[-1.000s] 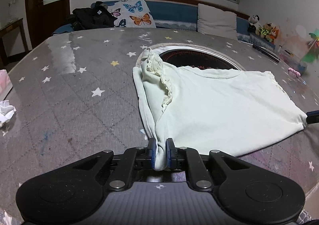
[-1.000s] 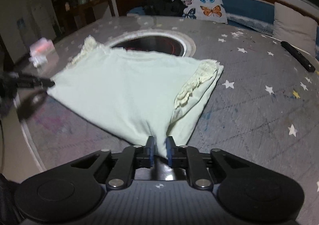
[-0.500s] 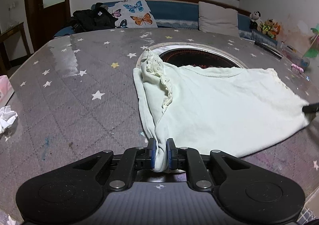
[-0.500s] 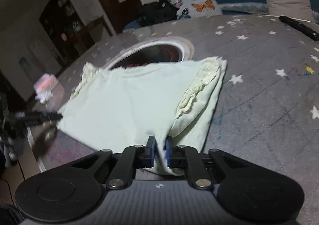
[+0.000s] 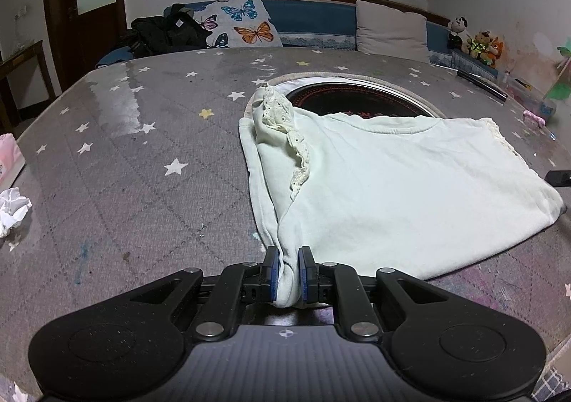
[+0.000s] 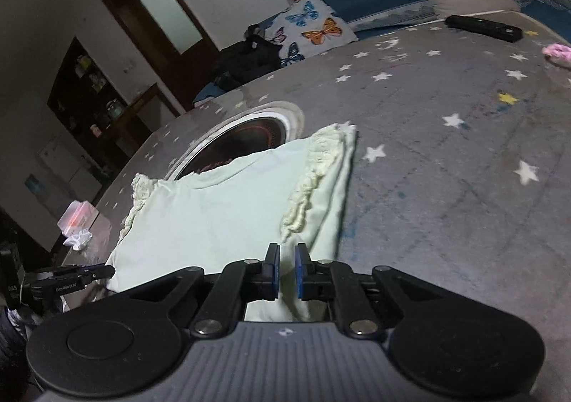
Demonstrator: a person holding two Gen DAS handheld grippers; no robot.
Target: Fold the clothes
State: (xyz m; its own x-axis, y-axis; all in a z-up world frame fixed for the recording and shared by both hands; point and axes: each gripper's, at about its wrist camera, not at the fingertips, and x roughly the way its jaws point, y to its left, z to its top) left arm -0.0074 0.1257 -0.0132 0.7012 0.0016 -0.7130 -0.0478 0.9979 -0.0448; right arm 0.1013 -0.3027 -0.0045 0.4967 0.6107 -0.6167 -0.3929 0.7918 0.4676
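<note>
The pale shirt (image 5: 385, 184) lies on the desk (image 5: 142, 166), both sleeves folded inward. The left gripper (image 5: 286, 275) pinches its hem corner; the right gripper (image 6: 284, 271), blurred, seemingly grips the other. Further folds remain.

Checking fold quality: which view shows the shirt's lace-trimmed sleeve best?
The left wrist view: the lace-trimmed sleeve lies sharp and well lit, folded over the pale green shirt. The right wrist view shows that shirt's sleeves darker, tilted and motion-blurred.

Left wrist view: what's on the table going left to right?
Pink tissue pack → crumpled white tissue → pale green shirt, pinched at its near corner by the left gripper → small pink item.
</note>
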